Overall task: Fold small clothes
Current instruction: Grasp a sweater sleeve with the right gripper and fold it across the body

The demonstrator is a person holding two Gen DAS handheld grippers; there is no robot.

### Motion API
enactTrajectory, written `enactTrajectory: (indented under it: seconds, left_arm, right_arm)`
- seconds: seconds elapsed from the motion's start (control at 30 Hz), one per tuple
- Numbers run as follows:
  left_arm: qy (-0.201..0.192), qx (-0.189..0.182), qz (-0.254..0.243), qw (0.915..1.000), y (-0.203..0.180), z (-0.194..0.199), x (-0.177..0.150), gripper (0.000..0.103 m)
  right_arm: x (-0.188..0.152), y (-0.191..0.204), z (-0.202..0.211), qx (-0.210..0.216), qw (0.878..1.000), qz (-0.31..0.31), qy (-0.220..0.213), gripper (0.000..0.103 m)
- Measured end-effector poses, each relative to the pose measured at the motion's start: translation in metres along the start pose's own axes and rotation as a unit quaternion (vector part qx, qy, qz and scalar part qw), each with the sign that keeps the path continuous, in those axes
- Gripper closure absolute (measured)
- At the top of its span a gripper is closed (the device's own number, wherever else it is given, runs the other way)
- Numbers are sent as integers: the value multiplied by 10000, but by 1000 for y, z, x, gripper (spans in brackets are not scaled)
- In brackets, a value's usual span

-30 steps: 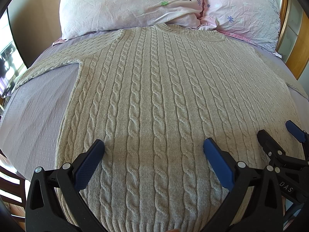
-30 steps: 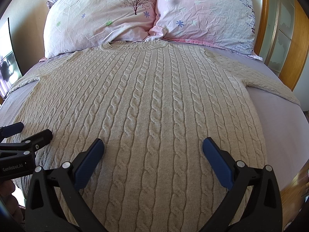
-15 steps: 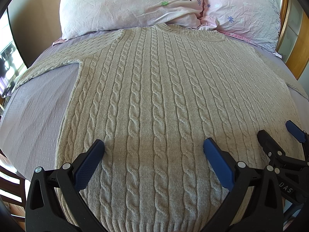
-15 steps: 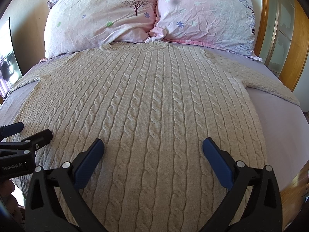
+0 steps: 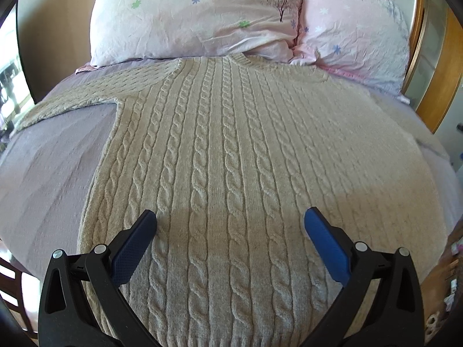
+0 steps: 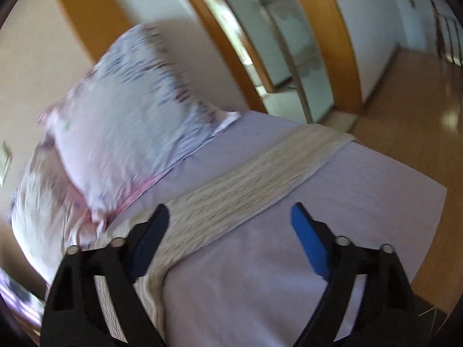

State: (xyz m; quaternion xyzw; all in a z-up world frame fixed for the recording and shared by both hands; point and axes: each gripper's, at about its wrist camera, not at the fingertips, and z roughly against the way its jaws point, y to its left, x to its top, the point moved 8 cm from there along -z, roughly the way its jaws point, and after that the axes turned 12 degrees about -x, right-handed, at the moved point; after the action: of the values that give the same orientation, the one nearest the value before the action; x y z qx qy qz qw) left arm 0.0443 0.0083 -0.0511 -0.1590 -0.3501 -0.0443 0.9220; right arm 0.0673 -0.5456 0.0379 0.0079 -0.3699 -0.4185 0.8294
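Note:
A beige cable-knit sweater (image 5: 231, 156) lies flat, face up, on the lilac bed sheet (image 5: 49, 173), neck toward the pillows. My left gripper (image 5: 230, 217) is open and empty, hovering over the sweater's lower middle near the hem. In the right wrist view, blurred by motion, my right gripper (image 6: 230, 217) is open and empty above the sweater's right sleeve (image 6: 260, 179), which stretches out toward the bed's right edge.
Two floral pillows (image 5: 202, 17) lie at the head of the bed; one shows in the right wrist view (image 6: 130, 110). A wooden headboard and glass door (image 6: 275, 43) stand on the right. Wooden floor (image 6: 405, 115) lies beyond the bed edge.
My right gripper has swung away from the hem to the right, now facing the right sleeve, and has left the left wrist view. The left gripper shifted slightly right.

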Motion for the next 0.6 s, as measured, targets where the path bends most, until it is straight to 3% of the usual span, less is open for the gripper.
enactTrajectory:
  seconds: [0.03,0.13,0.2,0.27,0.37,0.4,0.5,0.6]
  left_arm:
    - [-124,-193,128,9997,3,4,4,1]
    - [-755,-767,628,9922,22,22,21,1]
    - [-1156,-547,779,9887,44,37,35,1]
    - [-1360,-251,710,9878,62,50,46,1]
    - [-1826,-297,816,9793,90,74,58,1]
    - [-1922,-319,916,9766,101,80,60,1]
    - [-1930,-192,1381,9712,144,94,70,1]
    - [-1984,-175,1924,9609,187,104,79,1]
  right_arm:
    - [13,-19,-18,-73,9989,-417,223,44]
    - [30,-57,-70,-71,9848,-1492,891,50]
    - [35,-74,-94,-373,9783,-1764,1024,52]
    - [45,-79,-109,-373,9763,-1912,948,57]
    - [53,-78,-124,-540,9751,-1964,878,74]
    - [54,-80,-130,-569,9741,-1990,907,94]
    - [61,-76,-126,-606,9769,-1893,781,97]
    - [76,-2,-80,-131,9970,-758,-29,97]
